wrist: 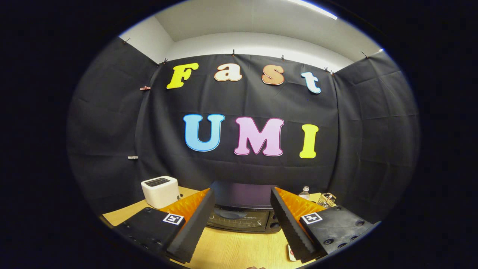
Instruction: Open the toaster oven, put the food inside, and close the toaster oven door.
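At the far left of the wooden worktop (231, 248) stood a white pop-up toaster (161, 191), close to the booth's cloth wall and well clear of everything else. Moving rightward, the hand-held gripper (242, 239) was raised above the worktop with its fingers spread wide apart and nothing between them — neither finger touched anything. Framed in the gap beyond the fingertips sat the toaster oven (242, 209), dark-bodied, its glass door apparently shut and its knobs at the right end of the front; its handle was too dim to make out clearly. Past the right finger, at the back of the worktop, stood a small clear bottle (305, 192) and beside it a glass container (327, 199) of some kind. Just under the right finger a pale edge, perhaps a plate, peeked out; whether it carried the food could not be told. The step in hand looked to be the first one, opening the door. To do it well, the gripper would need to drop to the door's top edge, come in square to the handle, close both fingers fully around it, and pull outward and down along the hinge's arc — steadily, so the light oven did not slide on the worktop.
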